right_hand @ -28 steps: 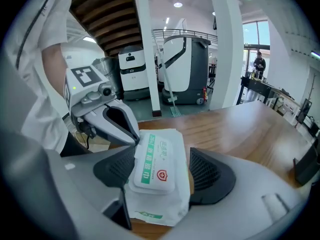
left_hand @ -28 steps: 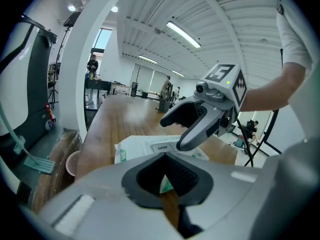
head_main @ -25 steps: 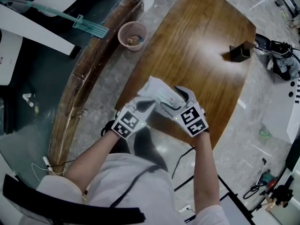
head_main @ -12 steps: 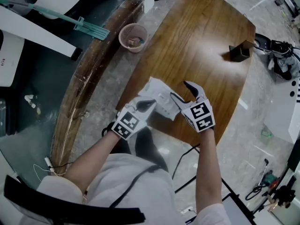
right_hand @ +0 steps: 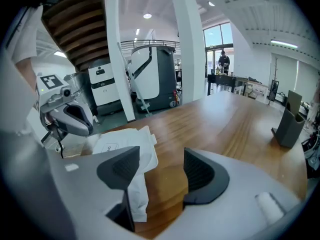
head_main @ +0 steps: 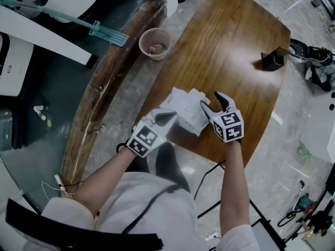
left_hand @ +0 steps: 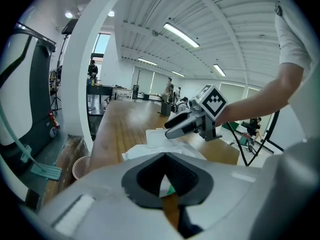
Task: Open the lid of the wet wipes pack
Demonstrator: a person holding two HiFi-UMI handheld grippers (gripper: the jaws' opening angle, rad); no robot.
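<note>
Wooden surface point(head_main: 235, 46) bears wet wipes pack point(head_main: 184, 109). Left gripper point(head_main: 169, 116) jaws pinch its edge; right gripper point(head_main: 211, 101) jaws stand apart, closing, pack's corner between. Basket point(head_main: 155, 43) on floor point(head_main: 128, 85).

The head view looks steeply down on the surface point(head_main: 235, 46), while cameras riding close behind the left tongs point(head_main: 168, 117) and right tongs point(head_main: 212, 101) face roughly two and eleven o'clock, sharing the wipes pack point(head_main: 183, 107).
</note>
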